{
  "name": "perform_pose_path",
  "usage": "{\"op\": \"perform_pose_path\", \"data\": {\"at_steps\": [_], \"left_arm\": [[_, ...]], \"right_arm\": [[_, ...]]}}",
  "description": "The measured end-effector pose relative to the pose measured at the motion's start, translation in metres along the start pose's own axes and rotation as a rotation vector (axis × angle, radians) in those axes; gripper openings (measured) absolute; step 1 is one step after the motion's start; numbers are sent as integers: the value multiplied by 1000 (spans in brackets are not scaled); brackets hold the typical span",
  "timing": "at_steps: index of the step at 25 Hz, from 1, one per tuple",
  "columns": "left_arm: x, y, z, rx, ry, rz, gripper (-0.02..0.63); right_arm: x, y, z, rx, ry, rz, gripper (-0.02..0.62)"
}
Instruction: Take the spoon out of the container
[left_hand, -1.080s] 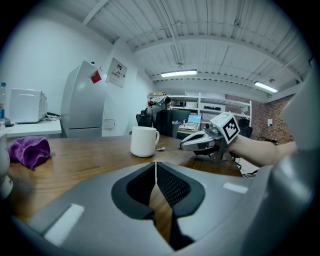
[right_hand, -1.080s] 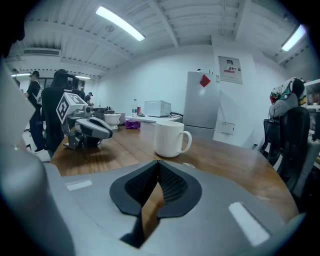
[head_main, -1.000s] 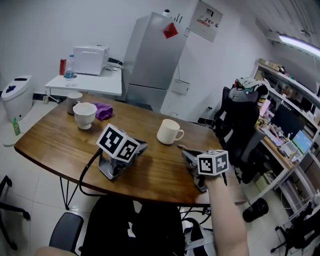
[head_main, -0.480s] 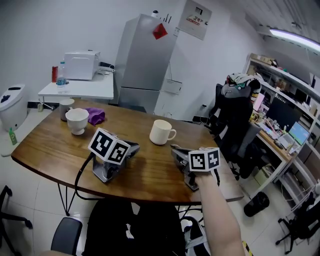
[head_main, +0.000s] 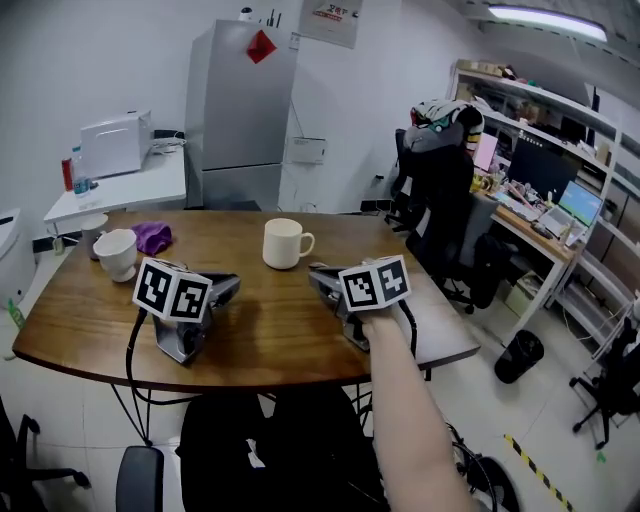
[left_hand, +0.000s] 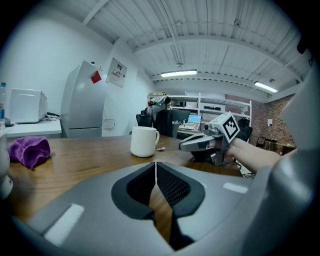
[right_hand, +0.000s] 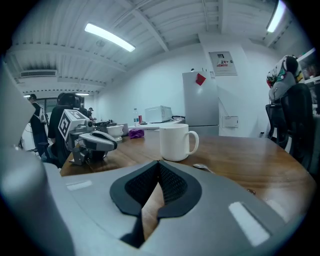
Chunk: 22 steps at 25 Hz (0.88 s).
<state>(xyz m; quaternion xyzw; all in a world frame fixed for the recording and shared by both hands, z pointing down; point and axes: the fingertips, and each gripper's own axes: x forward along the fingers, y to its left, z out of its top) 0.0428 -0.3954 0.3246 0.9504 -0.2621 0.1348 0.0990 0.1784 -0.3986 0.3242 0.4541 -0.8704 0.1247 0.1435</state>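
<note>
A white mug (head_main: 286, 243) stands upright on the wooden table (head_main: 260, 330). In the right gripper view a metal spoon (right_hand: 202, 167) lies flat on the wood just right of the mug (right_hand: 176, 141); it also shows as a small spoon (left_hand: 161, 148) beside the mug (left_hand: 144, 141) in the left gripper view. My left gripper (head_main: 228, 286) rests on the table with no hand on it, its jaws shut and empty. A hand holds my right gripper (head_main: 318, 278) low over the table, pointing towards the mug, also shut on nothing.
A white cup (head_main: 116, 253), a purple cloth (head_main: 152, 237) and a grey cup (head_main: 92, 225) sit at the table's far left. A black office chair (head_main: 440, 190) stands at the right end. The table's near edge runs just below both grippers.
The head view has swung to the right, so everything sits further left in the picture. Both grippers and the mug keep their places on the table.
</note>
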Motion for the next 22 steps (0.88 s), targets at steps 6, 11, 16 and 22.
{"op": "perform_pose_path", "data": {"at_steps": [6,11,16,22], "left_arm": [[1,-3,2,2,3,-3,11],[0,-2,0,0,4,-2,11],[-2,-2,-1,1,7,2,11],[0,-3,14,17,-4,-8,11]], "right_arm": [[-5,-1,2,17,-26,5,0],[-4,0,1,19,-26,6,0],[-5,1,1,19,-26,6,1],[-10,-5,9,18,-41,-5,1]]}}
